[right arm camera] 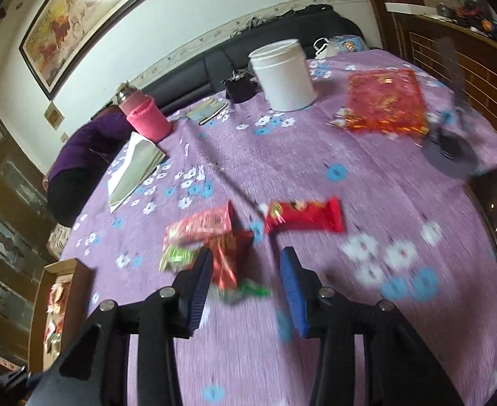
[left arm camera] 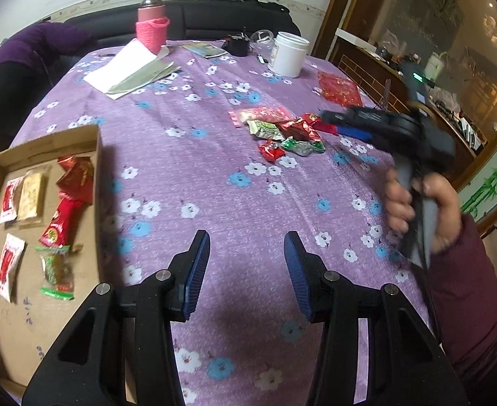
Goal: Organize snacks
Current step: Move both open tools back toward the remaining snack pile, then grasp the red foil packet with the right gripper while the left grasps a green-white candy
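Two claws spread empty: the right claw (right arm camera: 245,291) hovers nearest the snack pile (right arm camera: 211,243), its red bar (right arm camera: 304,218) lying crosswise just ahead; left claw (left arm camera: 246,272) farther back.

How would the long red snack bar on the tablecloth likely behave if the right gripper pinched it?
The red snack bar lies flat in a glossy wrapper, so it may be slippery. It looks thin and light, so probably easy to lift; the crimped wrapper ends would likely flop.
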`<state>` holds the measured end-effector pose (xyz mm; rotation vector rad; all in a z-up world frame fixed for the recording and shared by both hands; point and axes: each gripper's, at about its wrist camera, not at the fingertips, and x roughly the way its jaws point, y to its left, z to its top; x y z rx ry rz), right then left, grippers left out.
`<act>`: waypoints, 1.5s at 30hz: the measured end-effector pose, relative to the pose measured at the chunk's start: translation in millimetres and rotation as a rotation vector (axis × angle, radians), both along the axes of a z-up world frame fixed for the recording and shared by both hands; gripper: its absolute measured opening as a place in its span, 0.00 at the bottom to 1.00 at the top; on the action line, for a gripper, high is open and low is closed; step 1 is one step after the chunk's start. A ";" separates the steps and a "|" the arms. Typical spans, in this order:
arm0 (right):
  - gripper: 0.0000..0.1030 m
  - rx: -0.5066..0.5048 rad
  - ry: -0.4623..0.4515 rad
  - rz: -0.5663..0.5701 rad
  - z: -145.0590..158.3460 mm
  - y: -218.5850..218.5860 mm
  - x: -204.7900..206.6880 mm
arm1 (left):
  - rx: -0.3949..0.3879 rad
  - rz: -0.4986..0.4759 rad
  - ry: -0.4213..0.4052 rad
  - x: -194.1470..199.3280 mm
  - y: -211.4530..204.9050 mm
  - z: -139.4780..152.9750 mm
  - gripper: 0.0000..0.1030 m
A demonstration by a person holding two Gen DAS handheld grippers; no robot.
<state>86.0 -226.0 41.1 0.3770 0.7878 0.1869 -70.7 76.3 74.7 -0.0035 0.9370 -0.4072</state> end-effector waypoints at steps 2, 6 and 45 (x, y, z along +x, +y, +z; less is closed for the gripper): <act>0.43 -0.027 0.006 0.027 -3.5 9.7 13.4 | 0.005 -0.008 0.002 2.9 -2.0 -1.0 0.44; 0.36 -0.050 0.068 0.103 -19.9 31.5 31.2 | 0.017 -0.015 0.013 10.9 -6.2 -5.9 0.44; 0.30 -0.129 -0.022 0.413 -19.7 76.7 -56.8 | -0.161 0.038 0.231 166.5 -56.2 -49.2 0.44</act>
